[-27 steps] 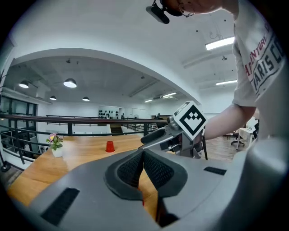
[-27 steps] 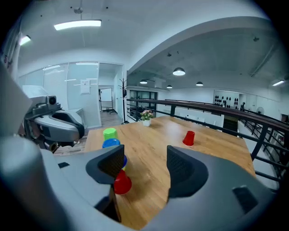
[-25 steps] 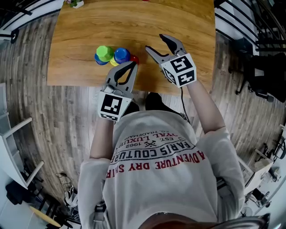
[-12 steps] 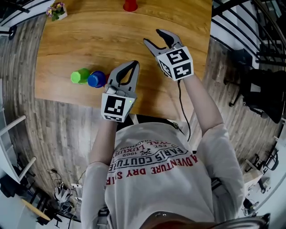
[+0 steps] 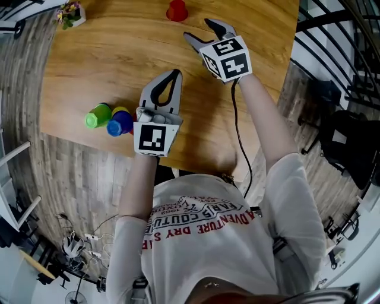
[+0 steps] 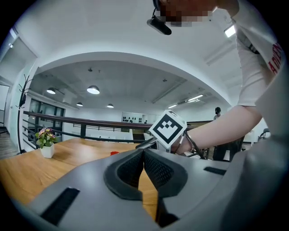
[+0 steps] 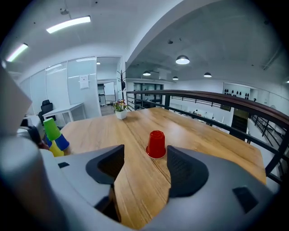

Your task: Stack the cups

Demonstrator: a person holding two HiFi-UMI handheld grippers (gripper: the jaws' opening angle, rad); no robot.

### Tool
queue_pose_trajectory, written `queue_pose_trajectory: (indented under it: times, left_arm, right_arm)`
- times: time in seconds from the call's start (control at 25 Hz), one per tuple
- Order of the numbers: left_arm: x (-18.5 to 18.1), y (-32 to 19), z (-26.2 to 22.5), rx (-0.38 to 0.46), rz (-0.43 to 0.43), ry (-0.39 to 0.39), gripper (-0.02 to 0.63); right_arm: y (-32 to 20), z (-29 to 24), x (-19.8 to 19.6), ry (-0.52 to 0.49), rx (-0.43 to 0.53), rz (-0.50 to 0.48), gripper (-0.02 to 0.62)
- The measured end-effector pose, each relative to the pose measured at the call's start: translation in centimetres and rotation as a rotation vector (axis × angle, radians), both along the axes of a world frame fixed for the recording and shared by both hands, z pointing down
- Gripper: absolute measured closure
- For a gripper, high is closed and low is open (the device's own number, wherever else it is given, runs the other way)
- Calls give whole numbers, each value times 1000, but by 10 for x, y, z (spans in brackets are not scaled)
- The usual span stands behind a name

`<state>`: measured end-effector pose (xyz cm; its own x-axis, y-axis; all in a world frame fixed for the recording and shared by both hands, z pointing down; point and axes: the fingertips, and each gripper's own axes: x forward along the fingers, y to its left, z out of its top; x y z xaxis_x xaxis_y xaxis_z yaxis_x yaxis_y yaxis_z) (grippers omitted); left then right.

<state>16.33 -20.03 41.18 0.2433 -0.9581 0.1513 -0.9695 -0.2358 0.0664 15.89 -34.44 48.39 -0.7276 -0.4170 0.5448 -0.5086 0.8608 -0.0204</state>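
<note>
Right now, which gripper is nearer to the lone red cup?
Right. The right gripper, jaws just opened with nothing between them, sits just short of the red cup; the left gripper, shut, is farther back, beside the coloured cups.

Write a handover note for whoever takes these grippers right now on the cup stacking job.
Left gripper: shut, empty, above the near part of the table.
Right gripper: open, jaws have just been opening, empty, pointing at the red cup.
Red cup stands upside down, alone, on the far side.
Green cup, blue cup and yellow cup are bunched at the near left edge; whether nested, can't tell.
Done: nothing certain.
To do: pick the red cup and stack it with the others.
</note>
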Motion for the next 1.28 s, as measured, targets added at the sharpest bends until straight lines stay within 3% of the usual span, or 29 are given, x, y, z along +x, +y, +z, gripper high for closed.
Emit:
queue_pose_trajectory:
  times: [0.48, 0.76, 0.84, 0.92, 1.28]
  left_arm:
    - [-13, -14, 19, -66, -57, -10, 589]
    - [-22, -15, 26, -92, -85, -6, 589]
    - [-24, -16, 26, -95, -90, -8, 589]
    - [-23, -16, 26, -95, -88, -14, 589]
    - [-10, -14, 20, -92, -46, -11, 589]
  right_arm:
    - [-74, 45, -60, 28, -20, -6, 276]
    - [-89, 61, -78, 59, -60, -1, 277]
    - [-90, 61, -82, 66, -61, -2, 280]
    - [-90, 62, -86, 67, -52, -11, 334]
    - [-64, 53, -54, 66, -52, -25, 342]
